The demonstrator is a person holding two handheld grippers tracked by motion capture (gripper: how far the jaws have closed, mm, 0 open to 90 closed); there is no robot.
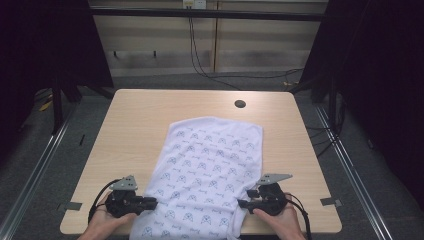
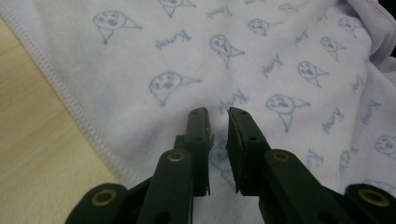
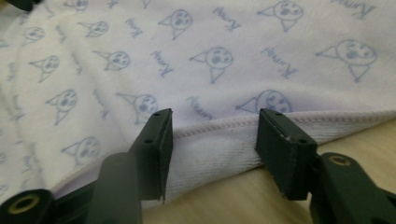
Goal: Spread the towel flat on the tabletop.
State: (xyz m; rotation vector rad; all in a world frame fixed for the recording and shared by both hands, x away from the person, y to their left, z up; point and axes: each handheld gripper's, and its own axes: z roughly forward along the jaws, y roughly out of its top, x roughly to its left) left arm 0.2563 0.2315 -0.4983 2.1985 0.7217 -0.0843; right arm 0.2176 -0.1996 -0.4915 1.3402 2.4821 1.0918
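A white cloth [image 1: 210, 160] printed with small blue faces and words lies spread on the wooden table [image 1: 140, 115], its near end hanging over the front edge. My left gripper [image 1: 154, 202] is at the cloth's left hem near the front. In the left gripper view its jaws [image 2: 218, 112] stand over the flat cloth [image 2: 140, 56] with only a narrow gap and nothing visibly pinched. My right gripper [image 1: 241, 203] is at the right hem. In the right gripper view it [image 3: 215, 116] is wide open, with the stitched hem [image 3: 219, 128] lying between its jaws.
A round cable hole [image 1: 240, 104] sits in the table's far right part. Bare tabletop flanks the cloth on both sides. Black cables [image 1: 200, 65] run down the back wall to the floor. Metal rails [image 1: 45, 155] line the floor beside the table.
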